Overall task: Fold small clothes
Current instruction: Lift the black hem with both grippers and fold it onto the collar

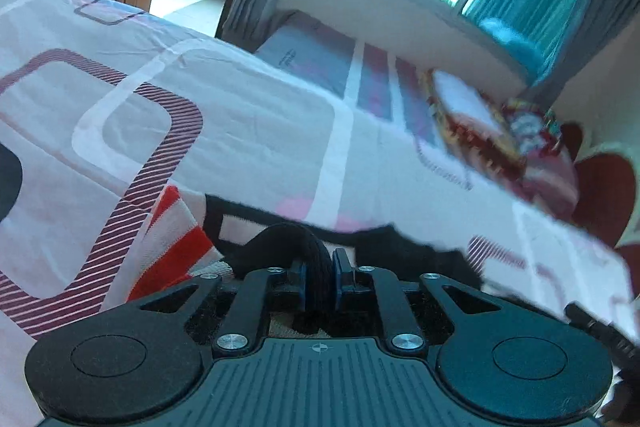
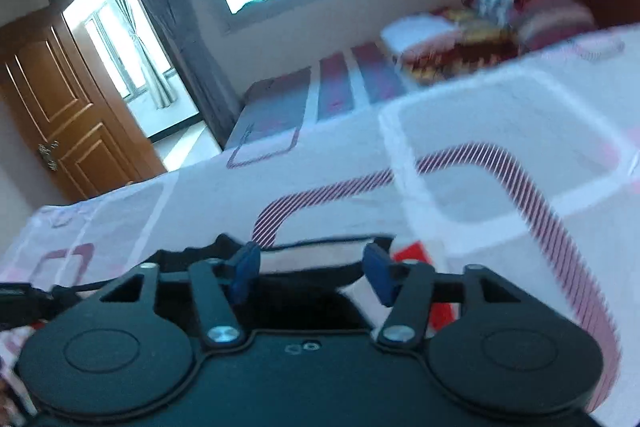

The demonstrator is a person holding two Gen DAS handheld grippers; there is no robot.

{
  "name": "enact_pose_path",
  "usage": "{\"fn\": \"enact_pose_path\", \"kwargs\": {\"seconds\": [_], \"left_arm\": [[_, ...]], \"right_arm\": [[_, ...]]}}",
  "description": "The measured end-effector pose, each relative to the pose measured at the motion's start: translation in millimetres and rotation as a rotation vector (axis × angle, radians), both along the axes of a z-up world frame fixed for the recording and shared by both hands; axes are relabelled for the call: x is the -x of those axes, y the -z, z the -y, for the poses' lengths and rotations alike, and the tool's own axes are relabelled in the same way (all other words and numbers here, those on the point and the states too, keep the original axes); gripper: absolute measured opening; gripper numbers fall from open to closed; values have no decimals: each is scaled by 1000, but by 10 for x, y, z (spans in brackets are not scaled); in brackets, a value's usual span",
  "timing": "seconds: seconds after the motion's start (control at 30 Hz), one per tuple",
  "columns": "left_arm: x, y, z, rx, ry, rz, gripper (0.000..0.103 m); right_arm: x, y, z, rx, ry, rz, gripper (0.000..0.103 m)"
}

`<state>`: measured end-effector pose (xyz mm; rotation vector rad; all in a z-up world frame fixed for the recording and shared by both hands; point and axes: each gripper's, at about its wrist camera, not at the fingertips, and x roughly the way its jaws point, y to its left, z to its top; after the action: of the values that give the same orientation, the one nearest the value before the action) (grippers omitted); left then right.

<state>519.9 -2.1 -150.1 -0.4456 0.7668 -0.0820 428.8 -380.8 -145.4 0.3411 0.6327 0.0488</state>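
Observation:
A small garment with red and white stripes (image 1: 176, 227) and a black trim lies on the patterned bedsheet (image 1: 248, 131). My left gripper (image 1: 320, 277) is shut on a fold of the black trim (image 1: 288, 241), pinched between its blue pads. In the right wrist view my right gripper (image 2: 312, 275) is open, its blue pads (image 2: 246, 269) wide apart just above the same garment (image 2: 320, 253), whose black edge and a red patch (image 2: 412, 255) show between and beside the fingers.
The bed runs toward a window wall. A heap of red patterned bedding and pillows (image 1: 500, 139) lies at the head end, by a dark red headboard (image 1: 604, 195). A wooden door (image 2: 60, 107) stands open at the far side.

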Motion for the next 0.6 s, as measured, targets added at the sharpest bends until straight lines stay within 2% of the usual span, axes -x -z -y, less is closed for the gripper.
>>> {"fn": "enact_pose_path", "kwargs": {"seconds": [0.03,0.07,0.1,0.17,0.2,0.27,0.37,0.47,0.5,0.6], "left_arm": [[-1,-12,-41,-3,-18,2,36],[19,-51,-81,-36,-64,10,78],[62,-102,-144,-55,-108,30,102],[157,-176,-218,-86,-143,93,103],[160,-190,-225,-117,-121,78,103],[199,-182,-190,-142,-86,71,103],[273,-135,40,-200,7,76,102],[271,19,341,-246,108,47,102],[243,124,427,-274,123,25,102],[143,350,448,-350,82,-30,102]], "right_arm": [[44,-32,-14,29,11,22,55],[78,-62,-30,57,19,39,55],[89,-86,-48,82,15,49,56],[122,-142,-119,141,-12,77,56],[151,-166,-151,166,-19,93,60],[145,-166,-166,179,-28,87,62],[109,-131,-228,169,-89,61,52],[23,-34,-432,187,-175,18,44],[-20,19,-517,204,-204,-3,42],[-152,203,-685,261,-249,-77,40]]}}
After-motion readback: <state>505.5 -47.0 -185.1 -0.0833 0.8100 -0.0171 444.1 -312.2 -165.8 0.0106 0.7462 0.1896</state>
